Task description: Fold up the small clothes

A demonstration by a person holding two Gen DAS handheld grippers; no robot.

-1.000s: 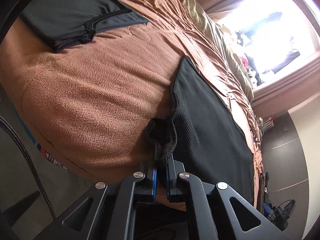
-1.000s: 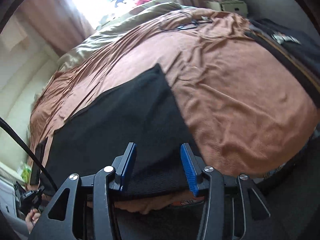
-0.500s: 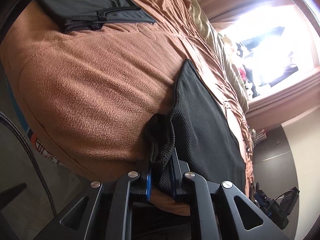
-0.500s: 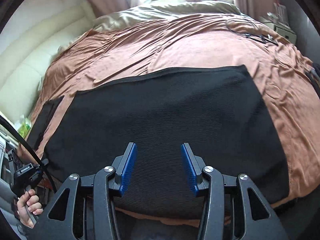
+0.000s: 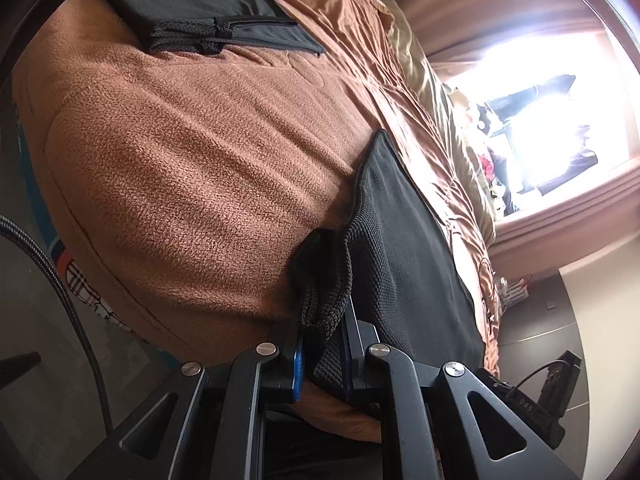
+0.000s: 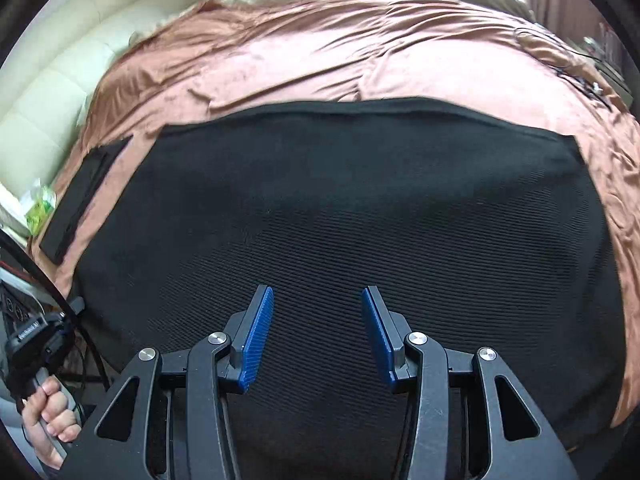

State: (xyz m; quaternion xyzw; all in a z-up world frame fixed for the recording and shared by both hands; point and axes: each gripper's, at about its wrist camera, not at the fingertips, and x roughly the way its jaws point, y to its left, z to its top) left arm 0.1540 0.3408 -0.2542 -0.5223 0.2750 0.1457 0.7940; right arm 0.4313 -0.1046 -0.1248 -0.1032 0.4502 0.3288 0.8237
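Black cloth (image 6: 340, 208) lies spread flat on the bed (image 5: 192, 168), close to its near edge. The left gripper (image 5: 322, 356) is pinched tight on a bunched corner of the cloth. The right gripper (image 6: 318, 336) hangs over the middle of the cloth, half open, with nothing in it. I think a fold is just starting. Next, the right gripper should go to another corner and pinch it, so both can lift together.

A wide stretch of bare brown blanket (image 5: 200, 168) lies open between the spread black garment (image 6: 340, 220) and the folded black piece (image 5: 224, 28) near the bed's far corner.
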